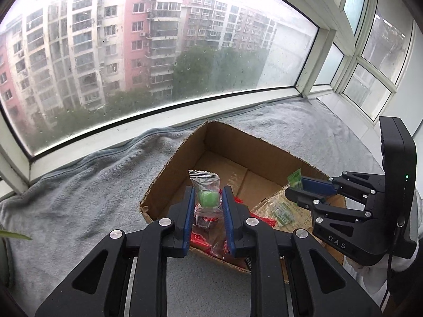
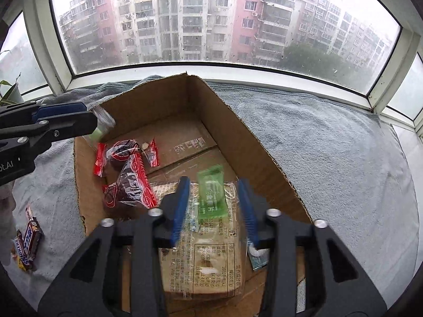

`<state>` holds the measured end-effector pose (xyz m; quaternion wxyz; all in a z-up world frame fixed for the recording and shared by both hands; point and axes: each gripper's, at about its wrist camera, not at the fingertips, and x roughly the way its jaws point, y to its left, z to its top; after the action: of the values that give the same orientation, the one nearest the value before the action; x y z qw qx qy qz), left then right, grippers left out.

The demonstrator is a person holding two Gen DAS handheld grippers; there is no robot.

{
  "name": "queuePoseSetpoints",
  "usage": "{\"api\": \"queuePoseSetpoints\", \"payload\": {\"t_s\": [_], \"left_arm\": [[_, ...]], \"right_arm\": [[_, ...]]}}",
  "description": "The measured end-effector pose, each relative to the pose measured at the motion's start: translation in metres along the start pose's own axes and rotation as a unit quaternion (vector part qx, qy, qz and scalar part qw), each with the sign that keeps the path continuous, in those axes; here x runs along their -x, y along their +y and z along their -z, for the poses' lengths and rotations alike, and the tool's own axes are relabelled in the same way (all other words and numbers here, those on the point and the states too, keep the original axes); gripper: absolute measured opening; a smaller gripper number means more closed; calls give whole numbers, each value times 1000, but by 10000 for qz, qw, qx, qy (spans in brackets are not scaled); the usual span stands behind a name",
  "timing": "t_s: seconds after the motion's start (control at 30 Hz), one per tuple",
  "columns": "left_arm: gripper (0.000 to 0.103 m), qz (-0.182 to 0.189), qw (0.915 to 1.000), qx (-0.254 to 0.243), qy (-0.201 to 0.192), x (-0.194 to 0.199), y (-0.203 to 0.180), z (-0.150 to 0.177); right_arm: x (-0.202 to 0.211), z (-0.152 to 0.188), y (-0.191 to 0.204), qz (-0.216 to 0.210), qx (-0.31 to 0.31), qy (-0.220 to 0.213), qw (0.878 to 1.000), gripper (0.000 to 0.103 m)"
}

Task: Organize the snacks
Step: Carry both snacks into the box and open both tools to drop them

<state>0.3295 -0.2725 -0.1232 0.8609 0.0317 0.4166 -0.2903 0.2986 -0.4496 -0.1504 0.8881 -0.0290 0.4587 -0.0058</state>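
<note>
Several snacks already lie in the cardboard box (image 2: 238, 137). The left gripper (image 1: 208, 203) pinches a clear-wrapped green candy (image 1: 207, 196) over it; the right gripper (image 2: 214, 203) gapes, its green packet (image 2: 212, 194) loose (blurred). Chocolate bars (image 2: 27, 240) remain outside.

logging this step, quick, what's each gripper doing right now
left gripper: closed on a clear-wrapped green candy.
right gripper: open, green packet loose between its fingers.
</note>
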Motion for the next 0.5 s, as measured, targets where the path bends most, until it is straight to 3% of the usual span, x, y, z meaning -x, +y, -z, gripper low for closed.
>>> {"api": "queuePoseSetpoints", "payload": {"t_s": [0.07, 0.1, 0.5], "left_arm": [[43, -28, 10000, 42, 36, -1, 0, -1], [45, -22, 10000, 56, -2, 1, 0, 0], [45, -115, 9997, -37, -234, 33, -3, -6]], "right_arm": [[6, -1, 2, 67, 32, -104, 9999, 80], [8, -2, 2, 54, 32, -105, 9999, 80], [42, -3, 17, 186, 271, -201, 9993, 81]]}}
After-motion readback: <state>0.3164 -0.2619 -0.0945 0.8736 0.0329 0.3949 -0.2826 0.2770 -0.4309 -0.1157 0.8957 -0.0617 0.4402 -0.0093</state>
